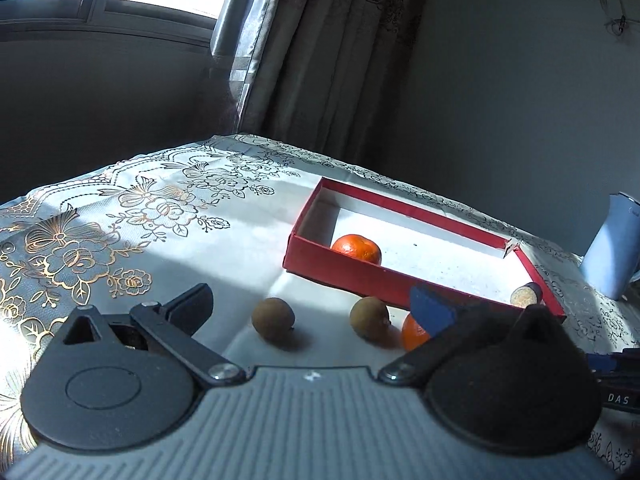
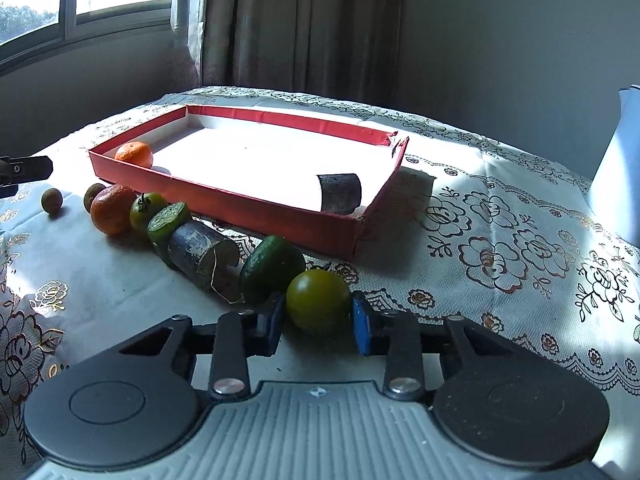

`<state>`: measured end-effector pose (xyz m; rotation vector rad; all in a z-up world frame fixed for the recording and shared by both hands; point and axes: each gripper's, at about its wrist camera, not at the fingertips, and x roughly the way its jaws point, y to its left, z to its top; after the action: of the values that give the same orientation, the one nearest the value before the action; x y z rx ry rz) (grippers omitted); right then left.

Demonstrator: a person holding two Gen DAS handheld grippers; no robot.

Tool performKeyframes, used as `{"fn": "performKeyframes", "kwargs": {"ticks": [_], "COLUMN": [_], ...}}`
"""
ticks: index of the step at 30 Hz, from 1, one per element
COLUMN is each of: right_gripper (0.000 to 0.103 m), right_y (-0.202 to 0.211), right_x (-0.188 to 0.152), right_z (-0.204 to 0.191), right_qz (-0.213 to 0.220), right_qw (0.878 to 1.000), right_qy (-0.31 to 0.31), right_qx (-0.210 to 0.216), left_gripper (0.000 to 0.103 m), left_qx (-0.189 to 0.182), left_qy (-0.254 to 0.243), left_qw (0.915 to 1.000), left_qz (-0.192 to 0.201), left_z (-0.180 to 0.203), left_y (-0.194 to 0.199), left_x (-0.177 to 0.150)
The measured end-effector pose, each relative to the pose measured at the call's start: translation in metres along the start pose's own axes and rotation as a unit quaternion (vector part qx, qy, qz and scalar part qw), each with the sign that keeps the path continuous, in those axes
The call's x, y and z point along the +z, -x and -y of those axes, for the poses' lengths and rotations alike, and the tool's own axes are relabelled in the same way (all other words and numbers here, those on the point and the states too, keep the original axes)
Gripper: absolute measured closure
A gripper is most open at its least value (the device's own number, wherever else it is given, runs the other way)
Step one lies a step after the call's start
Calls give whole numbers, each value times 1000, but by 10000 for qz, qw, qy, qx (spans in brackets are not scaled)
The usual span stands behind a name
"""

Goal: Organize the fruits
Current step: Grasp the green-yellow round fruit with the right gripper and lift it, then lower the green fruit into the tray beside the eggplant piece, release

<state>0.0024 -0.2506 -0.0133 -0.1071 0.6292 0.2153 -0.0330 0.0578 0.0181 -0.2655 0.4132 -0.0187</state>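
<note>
Green tomato (image 2: pixel 318 306) between tool pads

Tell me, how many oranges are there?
2. One orange lies inside the red box, in its left corner. The other orange sits on the tablecloth just outside the box, first in the row of fruit. None seem hidden.

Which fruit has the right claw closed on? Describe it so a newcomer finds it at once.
Start at the red tray on the flowered tablecloth, then follow the row of fruit along its near wall to the end nearest the camera. There the right claw grips a green tomato: round, smooth and stemless, unlike the elongated dark green fruit beside it.
</note>
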Motion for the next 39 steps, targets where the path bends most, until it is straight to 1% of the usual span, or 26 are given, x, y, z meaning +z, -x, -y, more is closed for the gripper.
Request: {"fn": "performKeyframes", "kwargs": {"ticks": [4,10,13,17,20,22,24,32,35,39], "right_gripper": [70,70,70,70,70,70,70,70,70,70], "right_y": [4,15,17,21,22,22,21,-2,-15,-35], "right_x": [-1,3,6,11,16,21,27,51,61,69], "right_z": [2,4,4,4,5,5,6,-2,-6,-10], "right_qz": [134,352,410,511,594,649,690,672,653,515], "right_qw": [9998,9990,9988,9982,9976,9973,9970,9967,9969,9978], "right_qy": [-141,-278,-285,-321,-343,-354,-353,-392,-386,-356], "right_qx": [5,23,22,17,-16,-27,-10,226,228,211], "left_gripper": [0,0,0,0,0,0,0,0,0,0], "left_qx": [-149,-392,-344,-317,-227,-72,41,45,40,27], "left_qy": [-122,-401,-557,-813,-1068,-1330,-1558,-1525,-1521,-1503], "left_qw": [9998,9980,9964,9917,9846,9804,9764,9768,9769,9773], "left_qz": [41,-292,-533,-944,-1365,-1455,-1494,-1504,-1503,-1491], "left_z": [3,12,18,25,33,41,48,46,46,46], "left_y": [2,-3,-10,-21,-33,-37,-39,-40,-40,-40], "left_x": [-2,-2,-3,-5,-8,-11,-14,-14,-14,-13]}}
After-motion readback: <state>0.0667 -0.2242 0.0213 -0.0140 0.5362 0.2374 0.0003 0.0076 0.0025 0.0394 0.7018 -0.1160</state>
